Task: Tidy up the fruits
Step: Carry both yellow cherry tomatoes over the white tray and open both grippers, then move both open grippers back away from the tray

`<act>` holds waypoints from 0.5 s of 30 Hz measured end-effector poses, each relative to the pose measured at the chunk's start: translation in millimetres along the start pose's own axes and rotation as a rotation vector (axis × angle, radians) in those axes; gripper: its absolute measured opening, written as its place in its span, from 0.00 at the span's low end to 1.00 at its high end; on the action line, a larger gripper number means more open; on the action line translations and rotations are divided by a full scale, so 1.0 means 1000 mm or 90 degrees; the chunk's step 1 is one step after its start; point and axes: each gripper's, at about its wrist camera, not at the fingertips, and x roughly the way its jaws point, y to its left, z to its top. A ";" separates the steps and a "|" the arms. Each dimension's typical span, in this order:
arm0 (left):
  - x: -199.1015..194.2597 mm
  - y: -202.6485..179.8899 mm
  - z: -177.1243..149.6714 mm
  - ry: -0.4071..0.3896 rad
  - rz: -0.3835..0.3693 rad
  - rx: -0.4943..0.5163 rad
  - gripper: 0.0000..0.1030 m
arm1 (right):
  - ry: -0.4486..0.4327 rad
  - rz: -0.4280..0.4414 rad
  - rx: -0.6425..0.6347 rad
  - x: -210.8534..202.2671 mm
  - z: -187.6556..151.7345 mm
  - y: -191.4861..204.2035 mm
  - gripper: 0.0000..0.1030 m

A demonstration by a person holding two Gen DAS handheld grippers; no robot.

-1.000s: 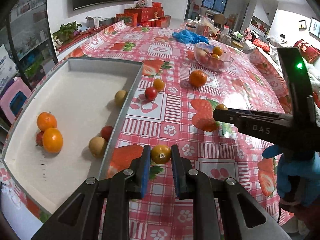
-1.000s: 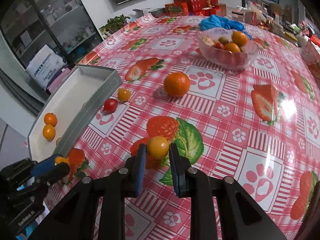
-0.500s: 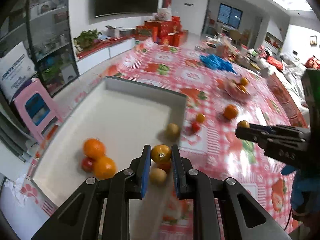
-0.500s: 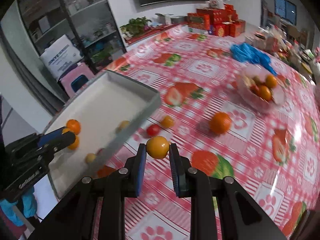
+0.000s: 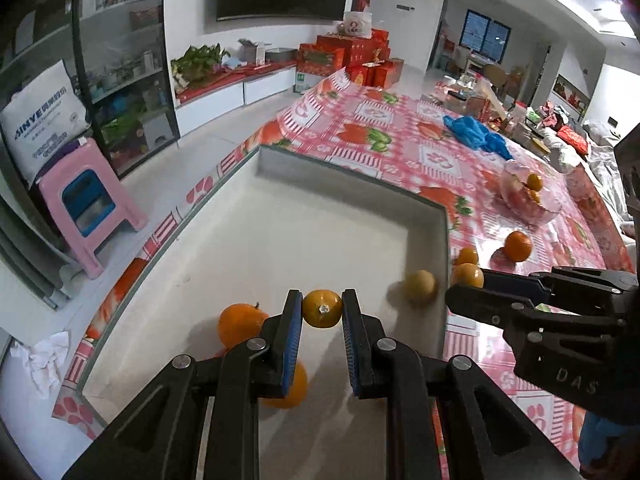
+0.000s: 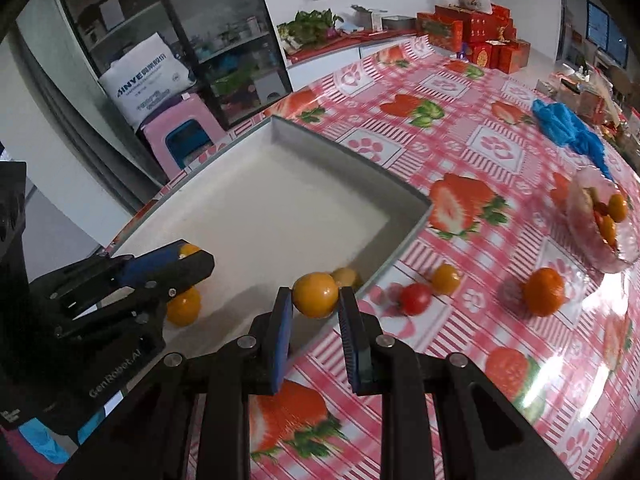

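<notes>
Presently, both grippers hold fruit above the grey tray [image 5: 438, 248].

Left gripper [image 5: 321, 314] is clamped on a small orange tomato [image 5: 322, 308] over the tray floor, an orange [image 5: 239, 324] just to its left, a pale round fruit [image 5: 419, 286] ahead to the right. Right gripper [image 6: 315, 298] grips a yellow-orange tomato [image 6: 315, 294] over the tray's near edge; a red cherry tomato [image 6: 416, 298] lies on the tablecloth [image 6: 472, 332] to its right.

Loads of bare floor in the tray [image 5: 439, 236] ahead of the left gripper [image 5: 322, 314], nothing till the far wall. Just below and left of its fingers sit two oranges [image 5: 240, 326], and a yellowish fruit [image 5: 420, 285] hugs the right wall. The right gripper [image 6: 316, 300] hangs over that wall; right of it a tomato [image 6: 416, 299], small orange fruit [image 6: 445, 279], mandarin [image 6: 544, 291] and bowl [image 6: 624, 258] crowd the cloth.
</notes>
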 end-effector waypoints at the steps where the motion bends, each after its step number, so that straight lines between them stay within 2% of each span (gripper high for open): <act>1: 0.001 0.001 0.000 0.002 0.000 -0.002 0.21 | 0.005 0.002 0.000 0.004 0.001 0.002 0.24; 9: 0.013 0.011 -0.002 0.014 0.004 -0.004 0.21 | 0.030 0.010 -0.002 0.020 0.005 0.011 0.26; 11: 0.014 0.014 -0.002 0.017 0.003 -0.006 0.21 | 0.033 0.010 -0.002 0.022 0.005 0.012 0.32; 13: 0.014 0.014 -0.003 0.016 0.002 -0.006 0.21 | 0.031 0.011 -0.002 0.021 0.005 0.013 0.51; 15: 0.013 0.013 -0.004 0.018 0.005 0.000 0.21 | 0.025 0.004 -0.002 0.020 0.006 0.013 0.52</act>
